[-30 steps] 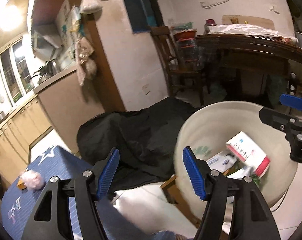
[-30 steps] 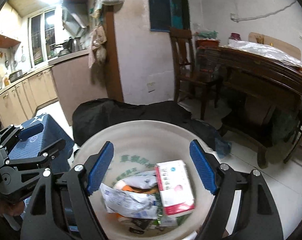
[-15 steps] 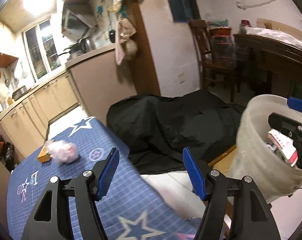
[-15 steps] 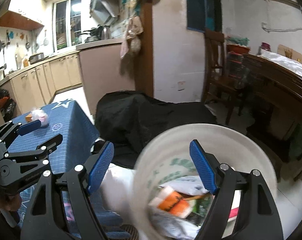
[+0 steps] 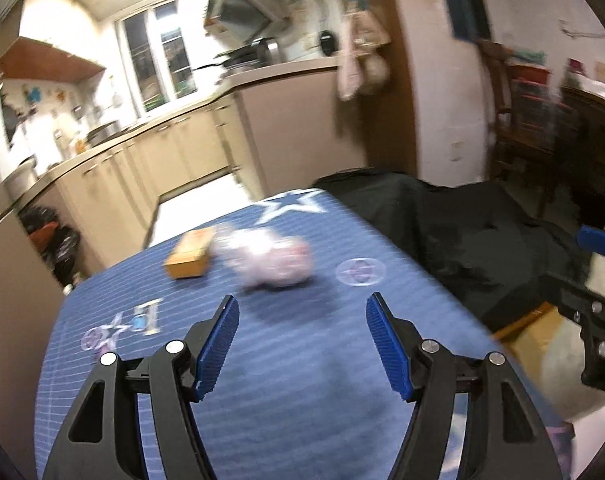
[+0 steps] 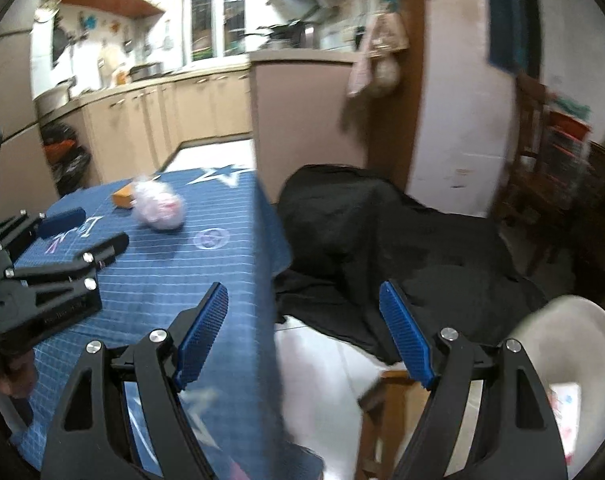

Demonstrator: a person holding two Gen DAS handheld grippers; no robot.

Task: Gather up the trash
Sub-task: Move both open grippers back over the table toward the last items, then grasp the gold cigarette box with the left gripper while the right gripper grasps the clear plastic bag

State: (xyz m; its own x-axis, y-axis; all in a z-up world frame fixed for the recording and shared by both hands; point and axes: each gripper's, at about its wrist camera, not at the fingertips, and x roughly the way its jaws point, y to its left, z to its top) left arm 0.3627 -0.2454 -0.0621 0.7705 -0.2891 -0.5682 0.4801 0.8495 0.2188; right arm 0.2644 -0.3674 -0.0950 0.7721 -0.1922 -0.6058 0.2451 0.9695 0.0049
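So the blue star tablecloth (image 5: 302, 380) fills most of the view, with a crumpled pinkish bag (image 5: 272, 262) touching a small orange box (image 5: 188, 258) on it. Left gripper (image 5: 301, 344) and right gripper (image 6: 302, 336) both gape, empty. White bin (image 6: 562, 344) sits off right.

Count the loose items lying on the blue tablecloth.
2. An orange box lies toward the far side of the tablecloth, and a crumpled pink-white bag sits right beside it; blur hides whether they touch. Nothing else shows, though the grippers cover part of the near cloth.
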